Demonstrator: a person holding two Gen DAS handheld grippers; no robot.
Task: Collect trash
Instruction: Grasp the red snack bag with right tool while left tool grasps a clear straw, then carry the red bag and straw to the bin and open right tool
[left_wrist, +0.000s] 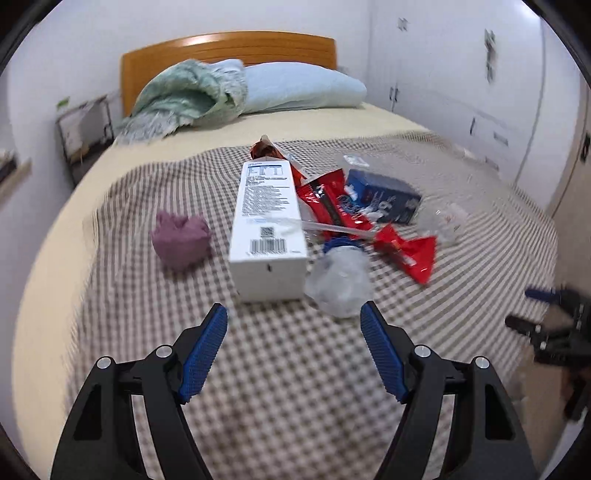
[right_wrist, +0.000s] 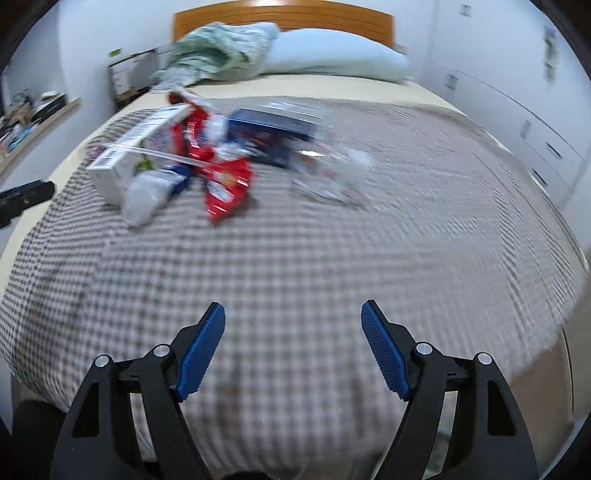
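**Trash on the bed, both grippers empty**

The trash sits in a pile on the checked blanket, near the middle of the bed.

Going left to right in the left view: a purple wad lies alone, apart from the rest. Next is a long white box. Its long side runs away from the fingers, and its short end faces them. Just right of the box is a crumpled clear bottle, touching the box end. Behind it lie red wrappers and a blue box, then clear plastic.

The left gripper has its fingers wide apart, with nothing between them. The box end and the bottle are just ahead of it, so I think this hand is nearer.

The right gripper is wide apart and empty too. The pile is well ahead and to its left. Bare blanket lies in front of it, with lots of room. The bed edge is close on its right.
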